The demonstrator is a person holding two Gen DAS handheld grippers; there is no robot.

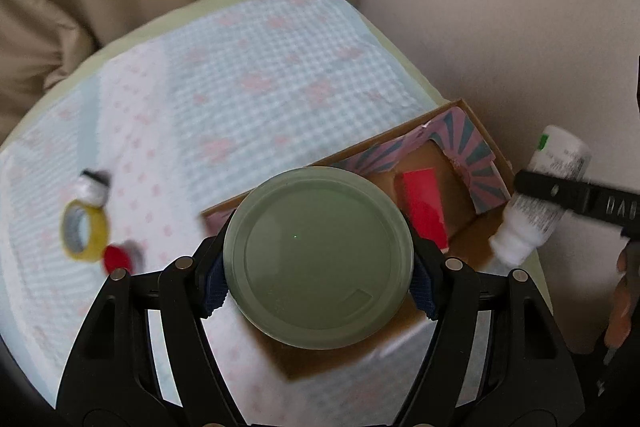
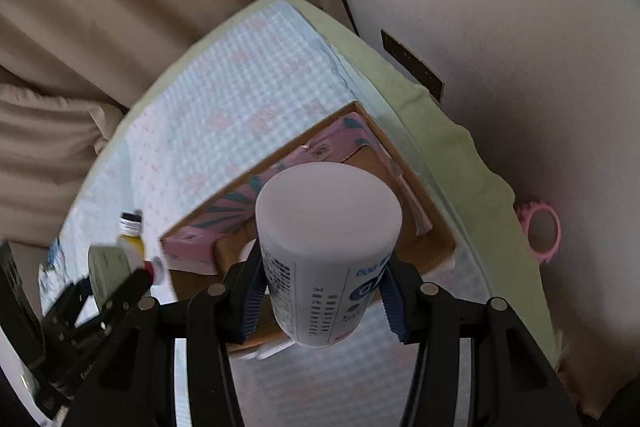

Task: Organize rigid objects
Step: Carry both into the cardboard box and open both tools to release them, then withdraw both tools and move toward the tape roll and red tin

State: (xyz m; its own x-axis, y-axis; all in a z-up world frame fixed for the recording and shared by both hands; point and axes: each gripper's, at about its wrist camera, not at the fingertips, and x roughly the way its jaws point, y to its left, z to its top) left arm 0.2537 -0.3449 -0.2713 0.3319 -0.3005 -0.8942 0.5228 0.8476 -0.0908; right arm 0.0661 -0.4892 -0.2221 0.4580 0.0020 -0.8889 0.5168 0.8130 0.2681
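Note:
My left gripper point(image 1: 318, 281) is shut on a round green-lidded jar point(image 1: 318, 255), held above the near end of the cardboard box point(image 1: 486, 143). The box has pink and teal striped flaps and a red block point(image 1: 424, 211) inside. My right gripper point(image 2: 320, 301) is shut on a white bottle point(image 2: 328, 247) with printed text, held above the same box point(image 2: 434, 223). In the left wrist view the bottle point(image 1: 548, 187) hangs at the box's right edge. In the right wrist view the left gripper and jar point(image 2: 108, 267) show at the left.
A yellow tape roll point(image 1: 84, 231), a small silver-capped vial point(image 1: 94, 187) and a red cap point(image 1: 116, 257) lie on the checked cloth point(image 1: 248, 79) left of the box. A pink ring point(image 2: 542, 231) hangs on the wall beyond the table edge. Beige curtains hang behind.

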